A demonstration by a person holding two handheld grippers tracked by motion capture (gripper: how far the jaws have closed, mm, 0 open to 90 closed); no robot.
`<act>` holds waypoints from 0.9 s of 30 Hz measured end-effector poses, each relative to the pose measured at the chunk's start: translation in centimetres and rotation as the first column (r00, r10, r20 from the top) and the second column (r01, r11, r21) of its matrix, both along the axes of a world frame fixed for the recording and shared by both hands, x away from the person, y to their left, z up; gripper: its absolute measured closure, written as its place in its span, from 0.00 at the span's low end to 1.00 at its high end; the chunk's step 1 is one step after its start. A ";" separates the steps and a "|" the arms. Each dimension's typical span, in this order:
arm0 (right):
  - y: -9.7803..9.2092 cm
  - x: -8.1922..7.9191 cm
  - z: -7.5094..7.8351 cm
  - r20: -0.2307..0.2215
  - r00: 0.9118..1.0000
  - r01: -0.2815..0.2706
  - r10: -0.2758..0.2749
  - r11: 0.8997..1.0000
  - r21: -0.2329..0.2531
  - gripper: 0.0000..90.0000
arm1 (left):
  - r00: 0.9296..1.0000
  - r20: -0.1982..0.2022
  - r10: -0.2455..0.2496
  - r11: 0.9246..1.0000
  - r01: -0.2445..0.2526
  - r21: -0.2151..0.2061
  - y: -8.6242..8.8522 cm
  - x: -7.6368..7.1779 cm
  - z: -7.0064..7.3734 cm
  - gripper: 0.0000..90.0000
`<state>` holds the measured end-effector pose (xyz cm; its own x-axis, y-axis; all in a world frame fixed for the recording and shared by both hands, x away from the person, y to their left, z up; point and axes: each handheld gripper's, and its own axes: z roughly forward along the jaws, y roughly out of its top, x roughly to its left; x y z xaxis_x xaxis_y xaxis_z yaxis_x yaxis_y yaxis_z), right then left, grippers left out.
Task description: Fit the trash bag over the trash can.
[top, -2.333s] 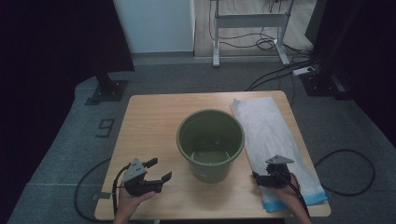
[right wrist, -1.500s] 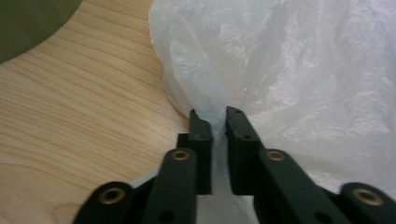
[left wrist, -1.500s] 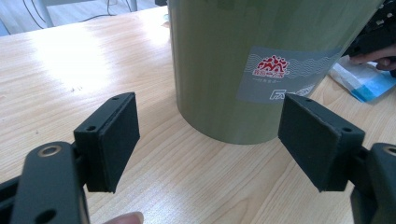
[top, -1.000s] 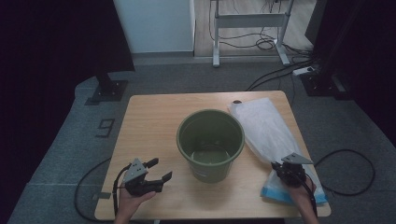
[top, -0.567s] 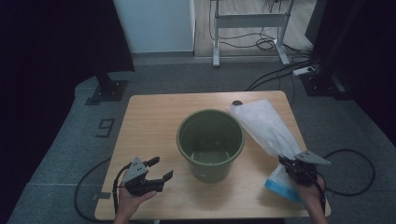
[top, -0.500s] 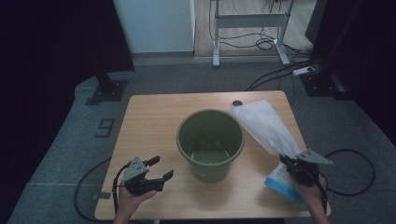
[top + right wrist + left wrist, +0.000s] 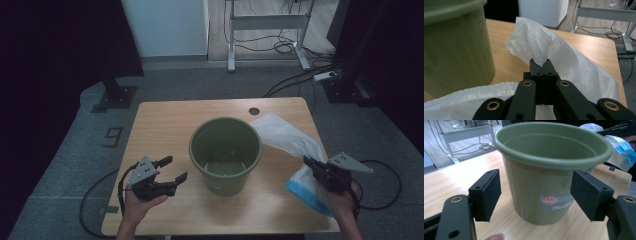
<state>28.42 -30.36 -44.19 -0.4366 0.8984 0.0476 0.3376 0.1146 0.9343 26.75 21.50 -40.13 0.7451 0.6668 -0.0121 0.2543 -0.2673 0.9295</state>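
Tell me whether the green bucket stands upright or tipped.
Upright: the green bucket rests on its base on the table, its open rim facing up.

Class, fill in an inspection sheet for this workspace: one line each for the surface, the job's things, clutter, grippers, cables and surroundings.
Surface: wooden table, light top with a round dark hole near its far edge.
Job's things: green bucket upright mid-table, open at the top; white plastic bag to its right, partly lifted off the table, with a blue part near the right edge.
Clutter: nothing seen.
Grippers: left gripper open, jaws facing the bucket, apart from it; right gripper shut on the plastic bag.
Cables: one trails from each gripper to the floor; more lie on the floor beyond the table.
Surroundings: grey carpet, a metal desk frame, a white cabinet, dark sides.
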 end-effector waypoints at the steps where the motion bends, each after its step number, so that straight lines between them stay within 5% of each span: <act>1: 0.0 0.0 0.4 0.007 1.000 0.000 0.000 1.000 0.007 0.99 | 1.000 0.001 0.000 1.000 0.000 0.000 -0.1 0.1 0.2 0.27; 27: 1.4 0.8 7.3 0.119 0.992 -0.047 0.040 0.997 0.053 0.99 | 1.000 0.003 -0.027 1.000 0.027 0.000 -1.5 0.7 1.9 0.29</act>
<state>29.21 -28.92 -36.91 -0.4805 0.8759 0.0429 0.2202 0.0732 0.9727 27.43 20.01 -38.27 0.7630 0.6463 -0.0101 0.2445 -0.2741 0.9301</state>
